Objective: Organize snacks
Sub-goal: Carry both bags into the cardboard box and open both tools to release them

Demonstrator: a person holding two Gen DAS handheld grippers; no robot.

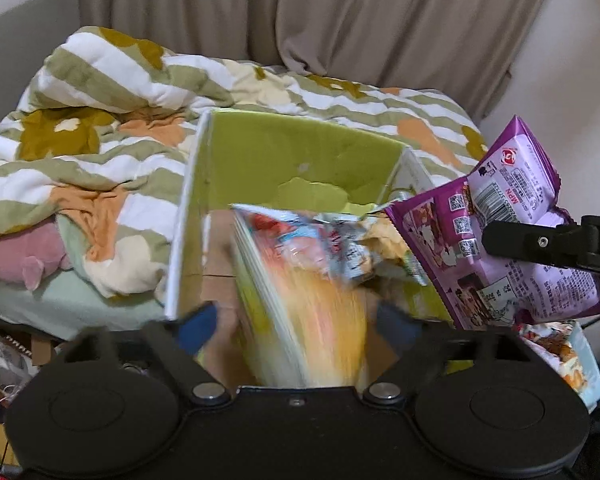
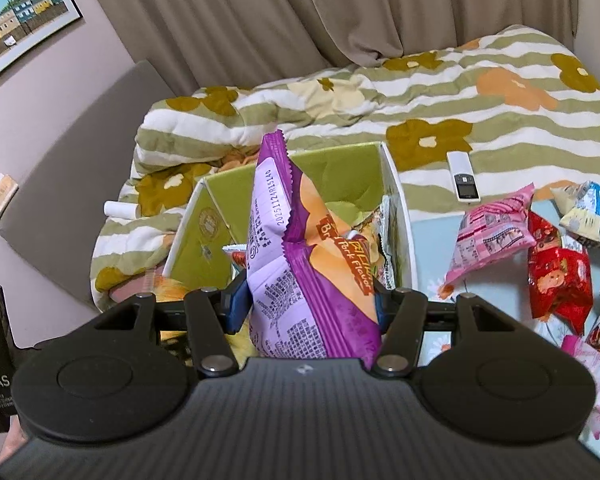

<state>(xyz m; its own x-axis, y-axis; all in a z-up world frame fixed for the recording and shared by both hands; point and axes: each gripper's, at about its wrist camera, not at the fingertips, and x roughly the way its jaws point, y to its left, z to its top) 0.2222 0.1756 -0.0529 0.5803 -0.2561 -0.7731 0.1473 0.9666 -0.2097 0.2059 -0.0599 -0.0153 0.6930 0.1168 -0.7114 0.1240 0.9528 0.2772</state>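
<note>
A green-lined cardboard box (image 1: 300, 152) stands on the bed and holds several snack packs; it also shows in the right wrist view (image 2: 340, 168). My left gripper (image 1: 296, 326) is open, with a blurred yellow snack pack (image 1: 308, 320) between its blue fingertips and standing down into the box. My right gripper (image 2: 306, 304) is shut on a purple snack pack (image 2: 296, 256) and holds it upright just in front of the box. The same purple pack (image 1: 512, 232) shows at the right of the left wrist view, with the right gripper's finger across it.
A striped flowered quilt (image 2: 460, 92) covers the bed behind the box. Loose snack packs, pink (image 2: 496, 236) and red (image 2: 560, 276), lie to the right on a light blue cloth. A white remote (image 2: 464, 176) lies on the quilt. Curtains hang behind.
</note>
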